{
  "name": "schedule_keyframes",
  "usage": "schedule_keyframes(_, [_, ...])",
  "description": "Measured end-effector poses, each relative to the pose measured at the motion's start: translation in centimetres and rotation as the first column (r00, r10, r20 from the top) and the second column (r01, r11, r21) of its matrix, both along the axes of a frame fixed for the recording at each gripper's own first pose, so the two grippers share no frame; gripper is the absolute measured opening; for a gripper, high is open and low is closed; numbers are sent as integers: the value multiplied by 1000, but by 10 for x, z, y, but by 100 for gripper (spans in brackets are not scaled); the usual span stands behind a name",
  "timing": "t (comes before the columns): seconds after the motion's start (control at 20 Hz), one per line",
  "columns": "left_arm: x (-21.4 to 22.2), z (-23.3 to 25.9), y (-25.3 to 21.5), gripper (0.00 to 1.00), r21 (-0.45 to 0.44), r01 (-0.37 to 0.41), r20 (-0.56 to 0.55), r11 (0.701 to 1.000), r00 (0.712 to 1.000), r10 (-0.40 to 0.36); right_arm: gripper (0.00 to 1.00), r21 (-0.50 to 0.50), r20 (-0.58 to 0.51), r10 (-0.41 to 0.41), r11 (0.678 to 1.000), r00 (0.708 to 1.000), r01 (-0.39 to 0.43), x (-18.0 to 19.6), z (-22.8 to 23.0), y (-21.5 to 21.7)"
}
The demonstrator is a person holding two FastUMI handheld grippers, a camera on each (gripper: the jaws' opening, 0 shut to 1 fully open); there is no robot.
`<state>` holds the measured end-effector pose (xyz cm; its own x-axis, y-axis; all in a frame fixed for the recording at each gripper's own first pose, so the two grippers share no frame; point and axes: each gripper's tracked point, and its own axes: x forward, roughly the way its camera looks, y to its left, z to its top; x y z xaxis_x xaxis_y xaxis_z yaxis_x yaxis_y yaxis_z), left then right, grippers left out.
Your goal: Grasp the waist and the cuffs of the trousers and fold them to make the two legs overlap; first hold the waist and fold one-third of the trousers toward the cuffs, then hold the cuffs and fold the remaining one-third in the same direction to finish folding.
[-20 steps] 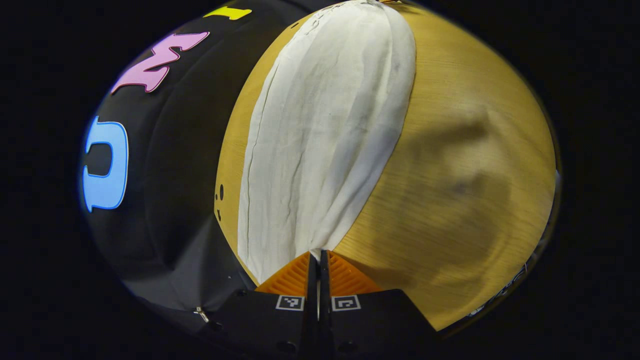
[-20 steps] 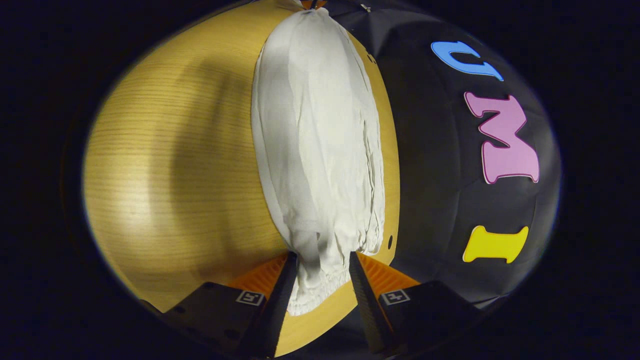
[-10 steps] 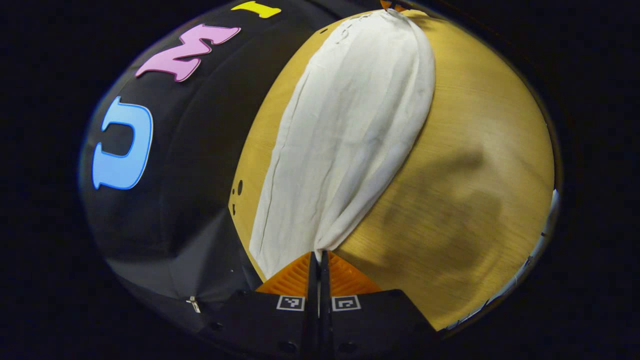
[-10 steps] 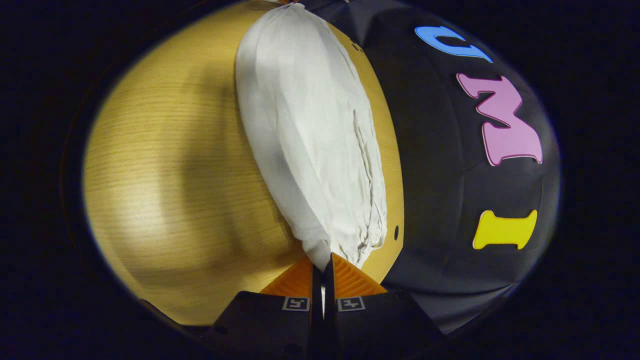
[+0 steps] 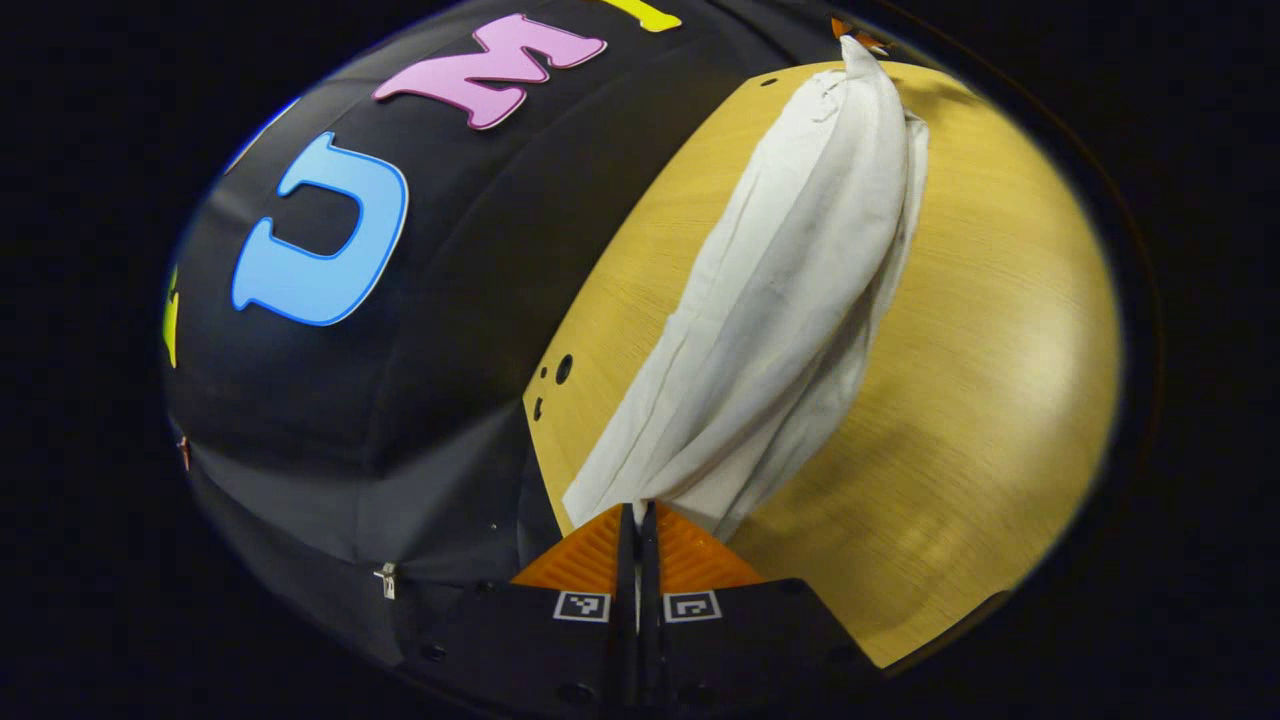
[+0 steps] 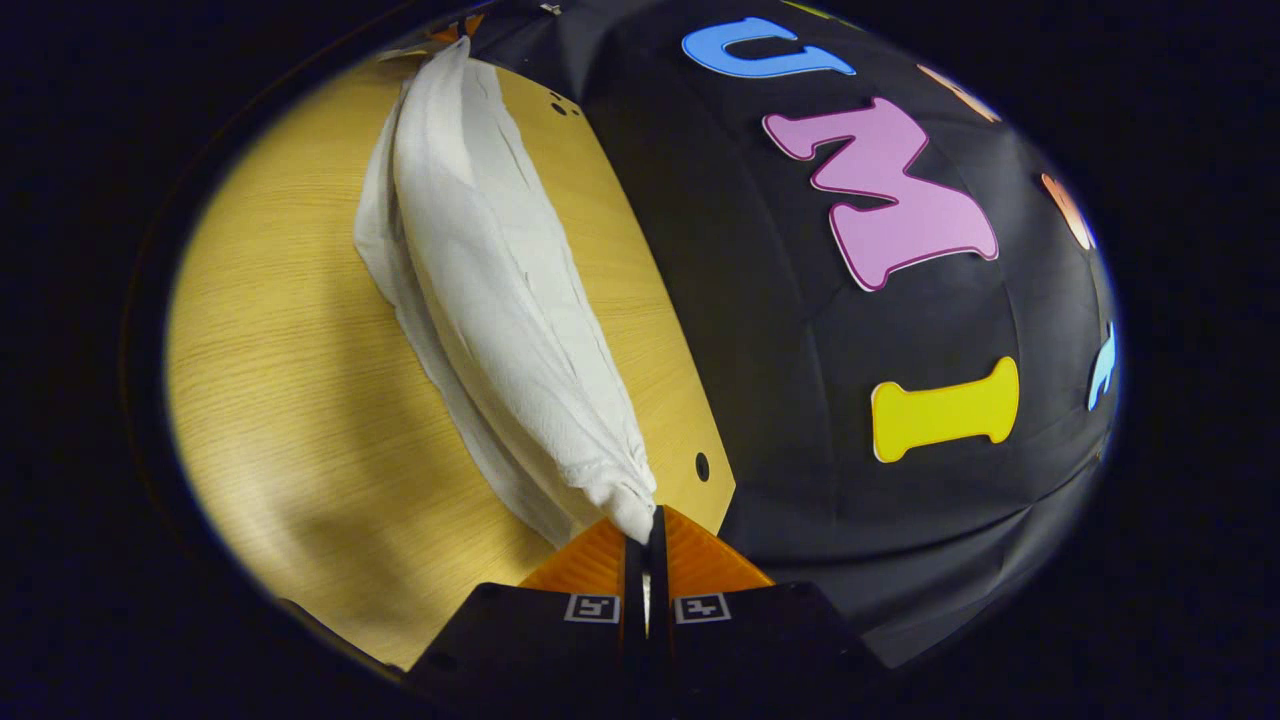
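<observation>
In the left gripper view, the left gripper [image 5: 637, 510] has its two fingers pressed together, clamping one end of the white, wrinkled cloth trousers [image 5: 790, 300]. From the fingertips the fabric runs away as a long, narrow, gathered band, raised along its upper edge, with a lower layer trailing onto the light wooden table [image 5: 990, 400]. At the far end of the band, near the top of this view, a small part of the other gripper is visible at the fabric's tip; its finger state cannot be told from here.

In the right gripper view, the right gripper [image 6: 647, 515] likewise has both fingers closed tight on the opposite, bunched end of the trousers [image 6: 490, 290]. The cloth stretches from the fingertips toward the far edge of the table [image 6: 290, 400]. The trousers hang between the two grippers, above the table's rear portion, near the black cloth wall [image 6: 780, 400].
</observation>
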<state>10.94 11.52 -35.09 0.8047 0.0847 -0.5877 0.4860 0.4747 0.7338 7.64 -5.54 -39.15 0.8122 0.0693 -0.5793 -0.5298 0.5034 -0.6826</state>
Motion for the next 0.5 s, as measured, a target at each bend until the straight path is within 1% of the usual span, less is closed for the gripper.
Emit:
schedule_keyframes(0.15, [22, 5, -2, 6, -6, -4, 19, 1000, 1000, 4, 5, 27, -7, -22, 999, 1000, 22, 23, -2, 4])
schedule_keyframes(0.25, [37, 5, -2, 5, -12, -13, 24, 1000, 1000, 13, 5, 28, -9, -26, 999, 1000, 26, 39, -3, 7])
schedule_keyframes(0.4, [57, -4, -4, 5, -21, -42, 9, 999, 999, 43, 5, 18, -20, -40, 999, 999, 40, 59, -14, 9])
schedule_keyframes(0.5, [69, -12, -6, 5, -16, -51, 0, 999, 999, 51, 5, -8, -32, -60, 998, 998, 60, 71, -27, 6])
